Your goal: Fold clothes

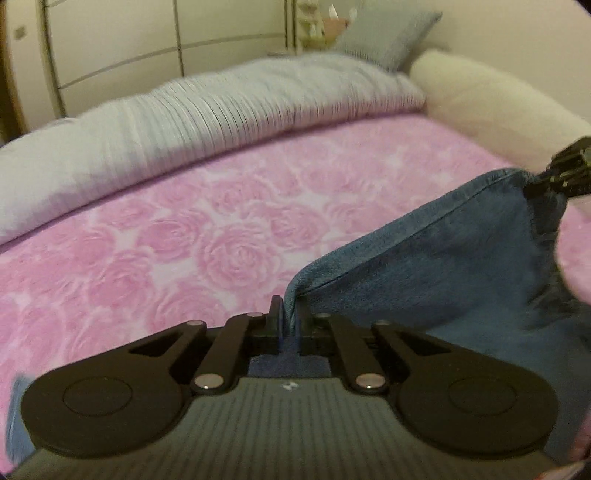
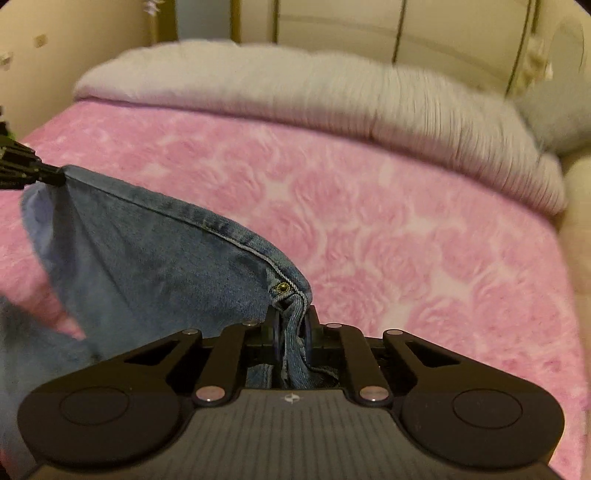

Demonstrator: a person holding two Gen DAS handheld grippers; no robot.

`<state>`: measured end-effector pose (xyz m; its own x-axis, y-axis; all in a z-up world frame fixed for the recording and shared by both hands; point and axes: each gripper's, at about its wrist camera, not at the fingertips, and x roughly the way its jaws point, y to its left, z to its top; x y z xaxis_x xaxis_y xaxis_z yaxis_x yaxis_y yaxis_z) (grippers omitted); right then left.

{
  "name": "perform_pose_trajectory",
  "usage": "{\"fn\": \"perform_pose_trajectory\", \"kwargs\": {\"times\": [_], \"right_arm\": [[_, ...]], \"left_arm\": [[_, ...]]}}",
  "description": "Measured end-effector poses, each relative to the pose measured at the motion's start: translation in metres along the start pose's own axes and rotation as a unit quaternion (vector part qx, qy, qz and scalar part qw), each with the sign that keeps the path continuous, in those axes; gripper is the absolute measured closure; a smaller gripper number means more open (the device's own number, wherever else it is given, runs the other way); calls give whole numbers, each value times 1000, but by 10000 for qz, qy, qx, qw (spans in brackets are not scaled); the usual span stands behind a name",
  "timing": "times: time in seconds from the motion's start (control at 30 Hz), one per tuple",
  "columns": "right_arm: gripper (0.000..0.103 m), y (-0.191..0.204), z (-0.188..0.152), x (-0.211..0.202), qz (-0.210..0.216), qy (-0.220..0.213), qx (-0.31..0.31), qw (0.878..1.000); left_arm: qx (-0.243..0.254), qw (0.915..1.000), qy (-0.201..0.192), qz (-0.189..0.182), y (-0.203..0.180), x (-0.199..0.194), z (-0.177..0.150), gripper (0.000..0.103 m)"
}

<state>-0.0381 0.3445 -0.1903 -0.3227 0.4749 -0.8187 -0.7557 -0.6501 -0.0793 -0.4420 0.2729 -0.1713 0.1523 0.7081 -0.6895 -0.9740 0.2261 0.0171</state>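
Blue denim jeans (image 1: 436,254) hang stretched between my two grippers above a pink rose-patterned bed cover (image 1: 207,236). In the left wrist view my left gripper (image 1: 290,314) is shut on one end of the waistband, and the right gripper (image 1: 543,181) pinches the other end at the far right. In the right wrist view my right gripper (image 2: 291,317) is shut on the jeans (image 2: 159,254) just below a brass rivet (image 2: 283,287); the left gripper (image 2: 55,178) holds the far corner at the left edge. The rest of the jeans droops out of sight.
A grey ribbed duvet (image 1: 207,110) lies rolled along the far side of the bed. A grey pillow (image 1: 388,35) and a cream cushion (image 1: 491,99) sit at the head. Wardrobe doors (image 1: 147,33) stand behind. Pink cover (image 2: 406,221) stretches ahead.
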Motion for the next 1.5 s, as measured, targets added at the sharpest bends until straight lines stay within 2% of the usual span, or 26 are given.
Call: {"fn": "perform_pose_trajectory", "kwargs": {"times": [0.13,0.23,0.27,0.33,0.37,0.43,0.5,0.53,0.57,0.6,0.7,0.73,0.83,0.9,0.93,1.0,1.13,1.2,1.23,1.27,1.33,1.43,1.47,1.5], "right_arm": [[92,44,-43,-48,-127,73,-541,9984],[88,77,-76,-85,-222,128,-946,9952],[77,81,-86,-89,-211,152,-781,9966],[60,76,-104,-86,-122,212,26,9997],[60,74,-114,-85,-77,241,430,9988],[58,69,-132,-81,13,298,1234,9919],[54,64,-150,-78,103,354,2030,9785],[52,61,-159,-77,148,380,2424,9693],[49,59,-169,-75,192,407,2813,9586],[49,57,-178,-74,236,432,3198,9462],[48,49,-205,-69,366,504,4318,8998],[48,47,-215,-68,409,526,4677,8814],[48,31,-235,-57,574,149,5846,8092],[48,24,-245,-52,643,-67,6304,7736],[48,22,-246,-50,642,-156,6443,7619],[48,15,-250,-47,563,-258,6623,7467],[49,3,-258,-35,468,-418,6815,7291],[51,0,-260,-23,583,-450,6902,7199],[59,0,-259,-19,618,-457,6902,7196],[77,0,-257,-15,624,-458,6869,7226],[83,1,-245,-20,474,-470,6657,7433],[87,4,-228,-37,324,-628,6283,7747],[88,4,-223,-46,334,-712,6174,7827],[88,5,-220,-56,354,-772,6090,7886]], "left_arm": [[-333,9993,140,36,-40,-77,-50,100],[-961,9928,713,-55,-74,-103,-108,97],[-1180,9882,972,-42,-84,-103,-129,96],[-1636,9763,1414,-55,-102,-103,-164,96],[-1871,9695,1578,-86,-108,-104,-178,96],[-2280,9592,1667,-107,-116,-111,-193,95],[-2660,9501,1625,-71,-118,-117,-198,87],[-2866,9454,1551,-45,-116,-120,-198,83],[-3148,9377,1471,-10,-110,-118,-200,74],[-3436,9288,1388,27,-104,-116,-202,70],[-4205,8997,1156,160,-84,-106,-207,68],[-4399,8911,1093,223,-78,-101,-208,68],[-4801,8708,997,355,-64,-83,-216,65],[-4967,8612,995,424,-56,-73,-219,62],[-4993,8590,1015,503,-53,-68,-220,60],[-5026,8558,1053,621,-50,-59,-222,60],[-4994,8547,1214,725,-44,-41,-230,65],[-4845,8618,1277,792,-43,-39,-231,84],[-4767,8653,1308,828,-43,-39,-232,92],[-4717,8682,1305,819,-41,-40,-232,97],[-4700,8708,1213,780,-40,-49,-231,100],[-4307,8938,907,860,-49,-81,-220,100],[-4222,8989,783,877,-53,-96,-217,100],[-4207,9000,716,893,-57,-106,-217,100]]}}
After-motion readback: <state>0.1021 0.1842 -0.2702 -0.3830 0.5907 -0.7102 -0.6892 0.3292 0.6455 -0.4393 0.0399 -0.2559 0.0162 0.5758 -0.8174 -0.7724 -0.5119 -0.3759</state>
